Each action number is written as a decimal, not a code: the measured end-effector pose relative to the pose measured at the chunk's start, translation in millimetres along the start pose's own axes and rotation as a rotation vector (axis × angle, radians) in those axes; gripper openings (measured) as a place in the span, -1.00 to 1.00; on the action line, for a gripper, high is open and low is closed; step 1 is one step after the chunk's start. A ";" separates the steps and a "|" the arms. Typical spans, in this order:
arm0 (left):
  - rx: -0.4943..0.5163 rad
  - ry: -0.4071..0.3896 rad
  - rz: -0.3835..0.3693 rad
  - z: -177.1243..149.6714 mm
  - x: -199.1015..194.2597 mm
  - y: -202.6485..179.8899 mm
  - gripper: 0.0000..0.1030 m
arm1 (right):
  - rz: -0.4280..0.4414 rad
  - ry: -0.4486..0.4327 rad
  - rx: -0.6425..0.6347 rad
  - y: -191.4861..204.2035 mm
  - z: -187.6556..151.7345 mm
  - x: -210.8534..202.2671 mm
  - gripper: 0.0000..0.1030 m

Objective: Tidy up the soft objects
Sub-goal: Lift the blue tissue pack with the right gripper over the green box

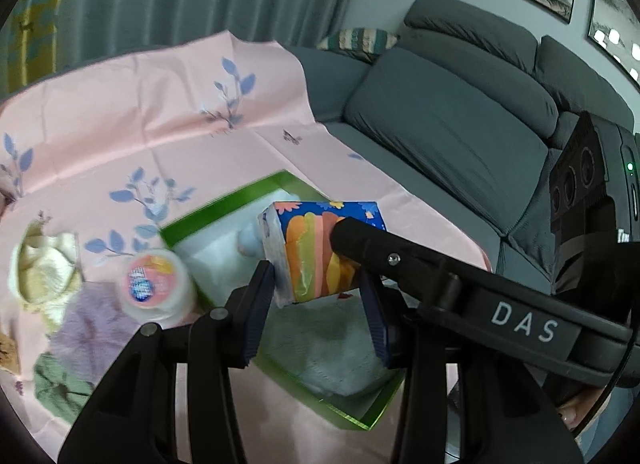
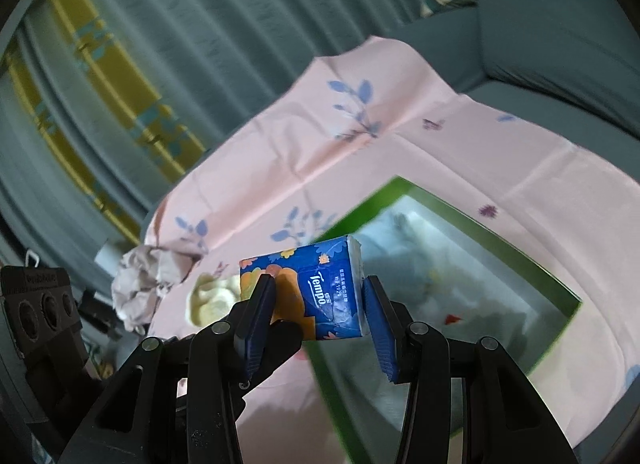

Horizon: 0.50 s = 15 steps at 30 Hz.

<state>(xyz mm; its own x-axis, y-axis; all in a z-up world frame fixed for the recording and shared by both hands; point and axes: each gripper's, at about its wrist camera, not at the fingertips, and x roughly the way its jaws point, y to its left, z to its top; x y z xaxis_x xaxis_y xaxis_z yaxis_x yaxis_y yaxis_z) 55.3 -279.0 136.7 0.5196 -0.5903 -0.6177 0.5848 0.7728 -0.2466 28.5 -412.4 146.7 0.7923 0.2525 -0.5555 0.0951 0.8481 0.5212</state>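
Note:
A blue tissue pack with orange and flower print hangs above a green-rimmed box. My left gripper is shut on its lower end, one pad on each side. In the right wrist view the same tissue pack sits between the pads of my right gripper, which is shut on it too. The box lies below and to the right there. Inside it are a grey-green towel and pale soft things, partly hidden by the pack.
A pink flowered cloth covers the surface. Left of the box lie a round white packet, a cream soft item, a lilac cloth and a green cloth. A grey sofa stands at the right, curtains behind.

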 end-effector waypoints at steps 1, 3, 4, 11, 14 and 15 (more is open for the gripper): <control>-0.003 0.011 -0.005 -0.3 5.4 -0.9 -0.19 | -0.013 0.009 0.015 -6.8 0.0 2.0 -0.06; -0.009 0.036 -0.012 -1.9 15.4 -4.0 -0.20 | -0.027 0.024 0.039 -17.3 -0.3 5.1 -0.06; -0.010 0.048 -0.014 -2.6 21.0 -6.1 -0.20 | -0.036 0.034 0.056 -23.6 -0.4 7.6 -0.06; -0.026 0.120 -0.034 -8.1 49.6 -12.0 -0.20 | -0.085 0.079 0.127 -51.1 -2.6 18.8 -0.06; -0.042 0.149 -0.047 -10.6 58.8 -12.0 -0.20 | -0.115 0.097 0.143 -58.4 -3.6 23.4 -0.06; -0.045 0.156 -0.049 -11.5 60.9 -12.8 -0.20 | -0.125 0.104 0.148 -60.6 -4.0 25.0 -0.06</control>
<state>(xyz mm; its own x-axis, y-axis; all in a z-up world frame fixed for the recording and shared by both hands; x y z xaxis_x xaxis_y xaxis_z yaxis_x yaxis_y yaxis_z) 72.3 -322.2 93.7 0.3865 -0.5870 -0.7114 0.5764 0.7559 -0.3105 40.1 -455.6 98.7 0.7031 0.2027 -0.6816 0.2825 0.8000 0.5293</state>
